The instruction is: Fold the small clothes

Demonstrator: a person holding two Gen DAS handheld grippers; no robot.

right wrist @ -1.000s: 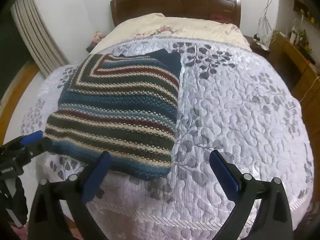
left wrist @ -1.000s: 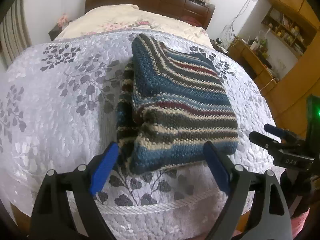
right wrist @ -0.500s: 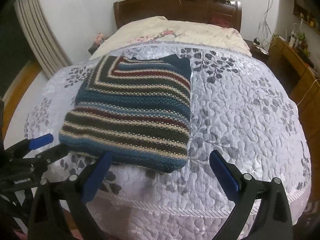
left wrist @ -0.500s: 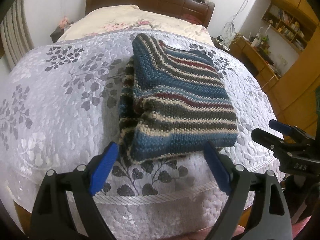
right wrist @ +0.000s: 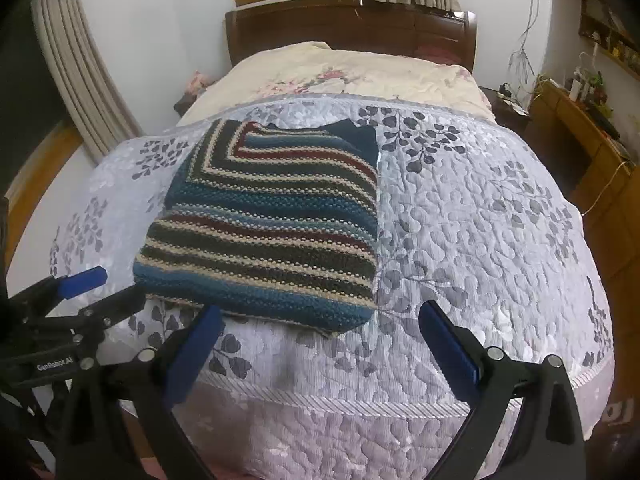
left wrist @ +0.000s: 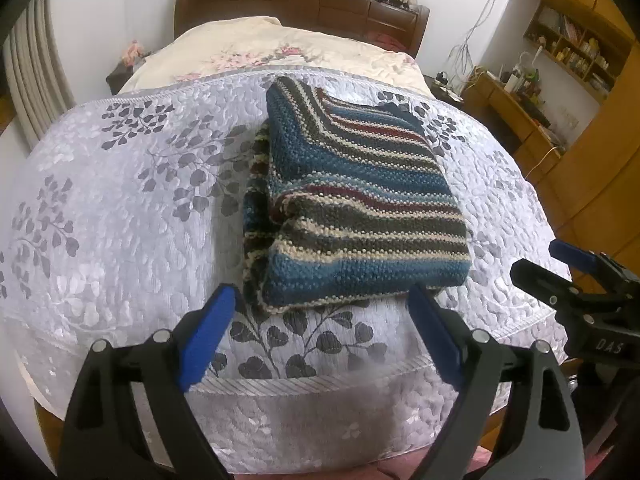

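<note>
Grippers hang side by side over the near edge of a bed, both spread wide and empty. The left gripper (left wrist: pixel 316 332) points at the near left corner of a folded sweater (left wrist: pixel 352 208); the right gripper (right wrist: pixel 320 340) points past its near right corner. The sweater lies flat on a pale leaf-print quilt (right wrist: pixel 480 240), a thick rectangle striped blue, grey, cream and maroon. Farther off, a cream floral cover (right wrist: pixel 352 68) and dark headboard (right wrist: pixel 348 24).

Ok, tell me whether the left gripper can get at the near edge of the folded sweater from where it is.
Probably yes. The left gripper is open, and the striped sweater lies straight ahead on the quilt, with nothing between the jaws and its near edge.
</note>
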